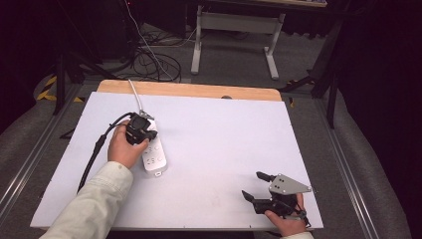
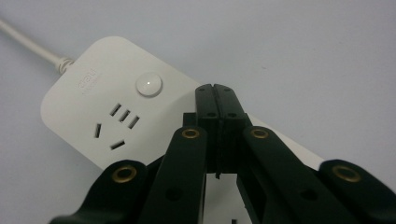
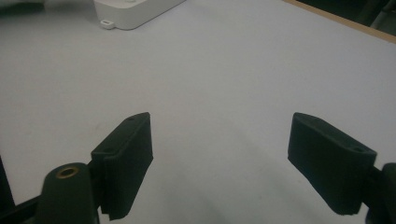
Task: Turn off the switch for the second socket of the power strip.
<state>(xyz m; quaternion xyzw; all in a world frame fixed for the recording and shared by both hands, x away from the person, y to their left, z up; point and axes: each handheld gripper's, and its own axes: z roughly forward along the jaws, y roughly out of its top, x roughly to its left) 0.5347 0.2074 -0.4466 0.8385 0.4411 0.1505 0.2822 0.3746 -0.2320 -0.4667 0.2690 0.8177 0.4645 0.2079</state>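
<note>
Left hand-held gripper (image 2: pixel 215 88), jaws together, over white power strip (image 1: pixel 154 153), long axis near-to-far, cord (image 1: pixel 135 94) end far.

A white power strip (image 1: pixel 153 155) with rounded corners lies flat on the left part of the white table (image 1: pixel 224 139). Its round button (image 2: pixel 148 85) sits beside a socket, and its pale cable (image 1: pixel 135 94) runs toward the table's far edge.

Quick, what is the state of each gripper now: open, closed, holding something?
Left gripper: closed, holding nothing, jaws pressed together above the white power strip.
Right gripper: open, nothing between its jaws.
</note>
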